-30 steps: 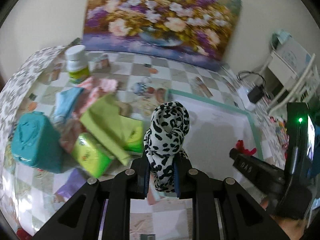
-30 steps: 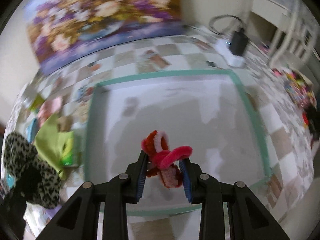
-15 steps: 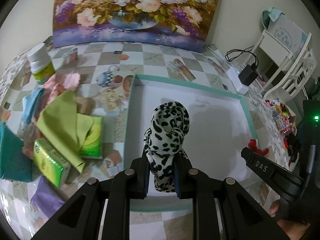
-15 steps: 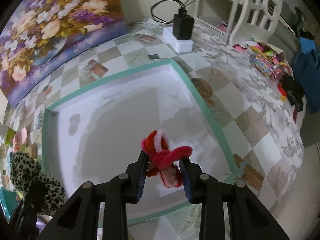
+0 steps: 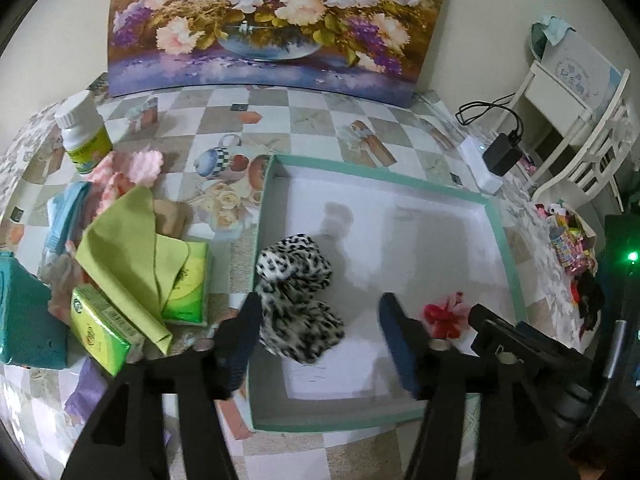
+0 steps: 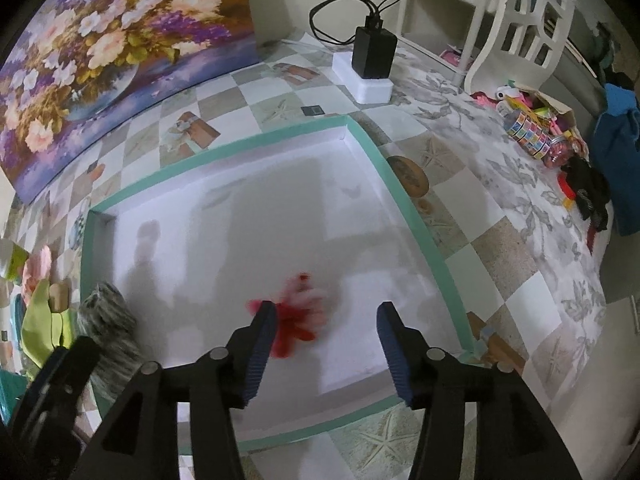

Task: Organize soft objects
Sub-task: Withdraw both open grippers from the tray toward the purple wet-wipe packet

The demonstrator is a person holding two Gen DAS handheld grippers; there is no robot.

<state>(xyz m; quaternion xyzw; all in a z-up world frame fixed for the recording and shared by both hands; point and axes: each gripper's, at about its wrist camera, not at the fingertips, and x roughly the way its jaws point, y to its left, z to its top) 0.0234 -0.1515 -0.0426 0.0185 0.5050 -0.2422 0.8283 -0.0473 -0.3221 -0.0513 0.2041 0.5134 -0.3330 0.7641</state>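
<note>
A shallow white tray with a teal rim (image 5: 504, 240) (image 6: 400, 188) lies on the checked tablecloth. The leopard-print scrunchie (image 5: 298, 304) (image 6: 108, 332) lies inside its left side, loose between the opening jaws of my left gripper (image 5: 318, 334); the pads do not press it. The red and pink fuzzy scrunchie (image 5: 444, 316) (image 6: 298, 320), blurred, drops onto the tray floor by the left finger of my right gripper (image 6: 324, 336), whose jaws are opening too.
Left of the tray sit green tissue packs (image 5: 184, 284), a green cloth (image 5: 124, 248), pink fluffy items (image 5: 132, 168), a teal box (image 5: 24, 320) and a white bottle (image 5: 82, 136). A flower painting (image 5: 272, 20) stands behind; a charger block (image 6: 372, 56) and chair (image 6: 516, 32) are at right.
Both grippers let go: the left opened and the leopard scrunchie slumped into the tray; the right opened and the red scrunchie fell to the tray floor. Earlier, both hands moved over the tray.
</note>
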